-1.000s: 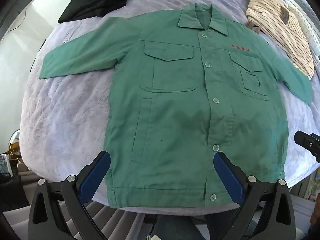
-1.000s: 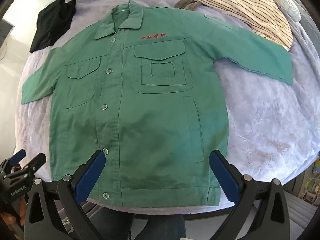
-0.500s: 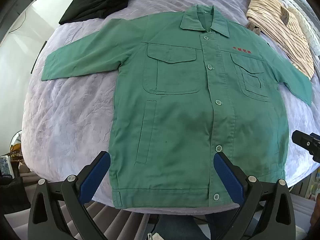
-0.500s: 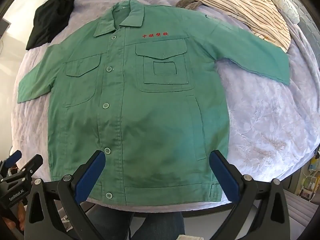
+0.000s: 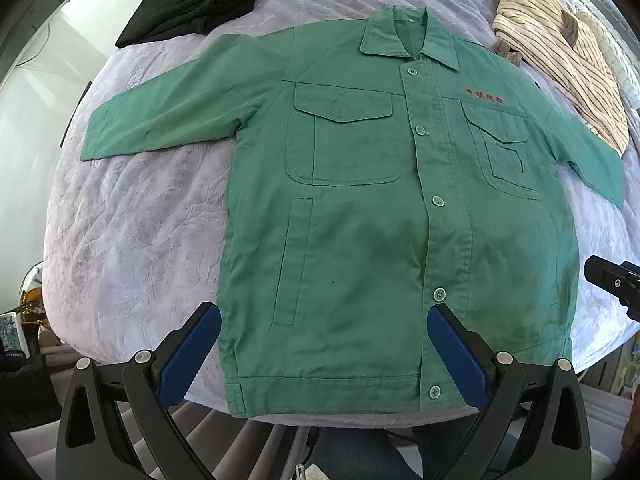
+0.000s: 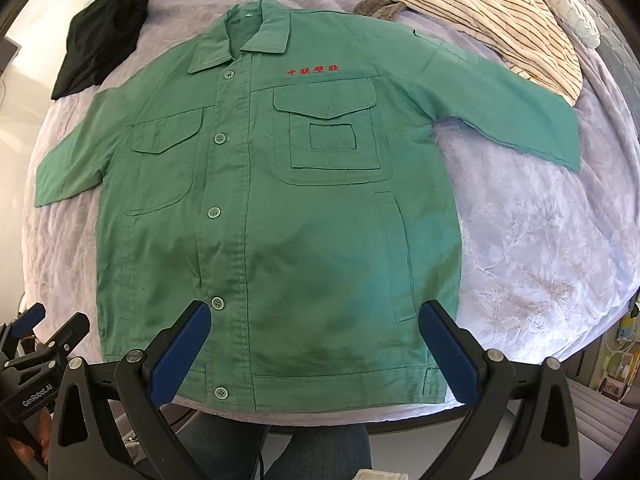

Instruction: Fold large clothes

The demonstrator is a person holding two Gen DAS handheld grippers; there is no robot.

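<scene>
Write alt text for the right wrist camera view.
A green work jacket lies flat and buttoned on a lavender bedspread, sleeves spread. The open right gripper hovers above its hem. A black garment and a striped shirt lie beyond.

"GenRobot.AI" on left gripper (image 6: pixel 44 324) (white).

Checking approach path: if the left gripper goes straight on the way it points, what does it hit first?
Most likely the green jacket: the left gripper, jaws wide open and empty, points at its lower front, left of the button placket. Nothing shows in between; height above the cloth is unclear.
</scene>
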